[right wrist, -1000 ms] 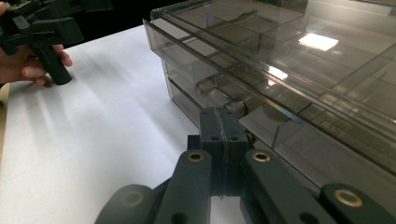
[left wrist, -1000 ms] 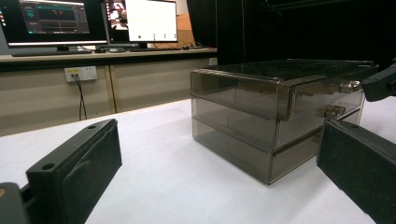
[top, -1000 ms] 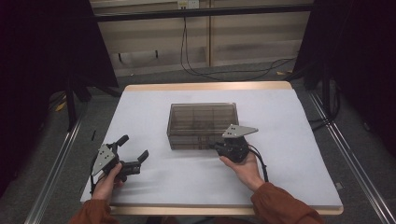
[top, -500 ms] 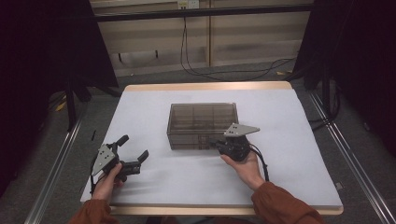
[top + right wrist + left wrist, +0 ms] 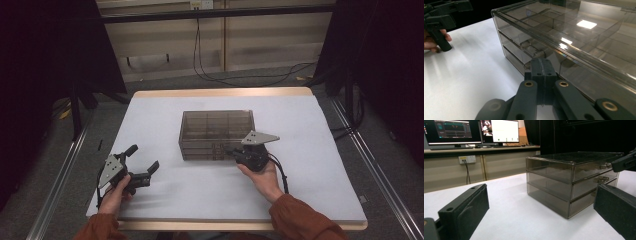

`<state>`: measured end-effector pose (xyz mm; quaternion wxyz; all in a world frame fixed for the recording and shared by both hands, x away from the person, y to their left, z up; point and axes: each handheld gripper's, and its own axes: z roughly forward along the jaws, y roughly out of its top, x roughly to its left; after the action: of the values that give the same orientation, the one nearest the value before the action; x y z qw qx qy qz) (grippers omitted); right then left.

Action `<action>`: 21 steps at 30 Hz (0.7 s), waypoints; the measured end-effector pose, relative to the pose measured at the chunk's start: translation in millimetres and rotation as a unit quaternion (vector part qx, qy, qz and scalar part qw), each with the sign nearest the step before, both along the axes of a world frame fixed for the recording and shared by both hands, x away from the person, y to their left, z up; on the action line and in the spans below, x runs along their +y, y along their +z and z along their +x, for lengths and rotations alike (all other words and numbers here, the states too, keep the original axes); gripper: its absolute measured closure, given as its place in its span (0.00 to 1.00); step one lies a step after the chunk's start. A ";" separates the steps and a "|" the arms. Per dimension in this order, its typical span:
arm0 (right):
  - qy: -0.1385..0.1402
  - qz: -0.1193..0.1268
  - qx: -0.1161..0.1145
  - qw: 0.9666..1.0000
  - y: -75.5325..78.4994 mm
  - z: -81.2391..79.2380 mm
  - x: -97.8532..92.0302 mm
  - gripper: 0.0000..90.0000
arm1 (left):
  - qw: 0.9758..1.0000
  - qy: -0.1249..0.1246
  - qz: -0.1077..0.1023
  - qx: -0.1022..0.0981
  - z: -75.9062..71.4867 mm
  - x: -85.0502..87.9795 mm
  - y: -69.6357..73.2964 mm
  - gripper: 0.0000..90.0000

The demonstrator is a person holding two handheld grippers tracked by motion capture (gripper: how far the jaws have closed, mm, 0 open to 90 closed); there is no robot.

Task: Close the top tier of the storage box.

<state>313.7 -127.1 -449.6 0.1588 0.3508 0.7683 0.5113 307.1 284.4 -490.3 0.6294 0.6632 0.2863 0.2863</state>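
With the right claw [image 5: 239,153] being held closed against a handle on the near face of the smoked drawer cabinet [image 5: 216,134] at mid-desk [image 5: 310,150], and the left claw [image 5: 142,164] being rested wide open and empty at near left, the unbraced cabinet is being risked sliding if pulled.

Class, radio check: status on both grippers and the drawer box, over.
Left gripper open, off to the box's side, holding nothing. Right gripper shut, jaws pressed together at the drawer fronts. Smoky clear drawer box mid-table, drawers closed. Nothing in the way.
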 end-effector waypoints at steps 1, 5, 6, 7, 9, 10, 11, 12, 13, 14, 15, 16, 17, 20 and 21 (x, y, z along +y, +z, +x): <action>-0.002 -0.001 0.002 1.000 -0.3 0.4 -0.6 1.00 | 1.000 0.000 0.002 0.000 0.0 0.3 0.0 0.00; -0.002 0.002 0.003 1.000 -0.5 0.9 -1.8 1.00 | 1.000 -0.001 0.002 0.000 0.0 0.3 0.0 0.00; 0.001 0.003 0.004 1.000 -0.2 0.4 -1.2 1.00 | 1.000 -0.004 0.001 0.001 0.0 0.1 0.0 0.00; 0.004 0.003 0.007 1.000 0.0 -0.4 -0.3 1.00 | 1.000 -0.004 0.000 0.001 -0.1 0.1 -0.1 0.00; 0.009 0.002 0.010 1.000 0.3 -1.9 0.5 1.00 | 1.000 -0.001 0.002 0.000 0.0 0.5 0.1 0.00; 0.014 0.003 0.012 1.000 0.5 -2.8 -0.1 1.00 | 1.000 -0.004 0.001 0.001 0.0 0.1 0.0 0.00; 0.016 0.008 0.014 1.000 0.7 -3.7 -0.9 1.00 | 1.000 -0.004 0.000 0.001 -0.1 0.0 -0.1 0.00; 0.019 0.009 0.019 1.000 1.0 -4.6 -1.9 1.00 | 1.000 -0.003 0.000 0.001 -0.1 0.0 0.0 0.00; 0.024 0.009 0.023 0.999 1.4 -5.5 -3.1 1.00 | 1.000 -0.003 0.000 0.001 -0.1 0.0 0.0 0.00; 0.029 0.011 0.024 0.999 1.5 -7.0 -4.5 0.99 | 1.000 -0.003 0.000 0.001 -0.1 0.0 0.0 0.00; 0.031 0.014 0.025 0.999 1.3 -8.9 -6.3 0.96 | 1.000 -0.003 -0.001 0.001 0.0 -0.3 -0.1 0.00; 0.031 0.015 0.026 0.999 0.6 -10.5 -8.3 0.92 | 1.000 -0.003 0.000 0.001 0.0 0.0 0.0 0.00; 0.027 0.018 0.030 0.999 -0.4 -12.1 -10.1 0.88 | 1.000 -0.003 0.000 0.001 -0.1 0.0 -0.1 0.00; 0.030 0.021 0.039 0.999 -2.6 -17.3 -16.3 0.83 | 1.000 -0.002 -0.006 0.001 -0.1 -0.9 -0.2 0.00; 0.030 0.018 0.037 0.999 -2.4 -19.1 -18.0 0.80 | 1.000 -0.003 0.000 0.001 0.0 0.0 -0.1 0.00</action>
<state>294.6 -145.1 -452.0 0.1078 0.3491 0.7744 0.5165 307.0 284.3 -490.4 0.6300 0.6645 0.2847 0.2835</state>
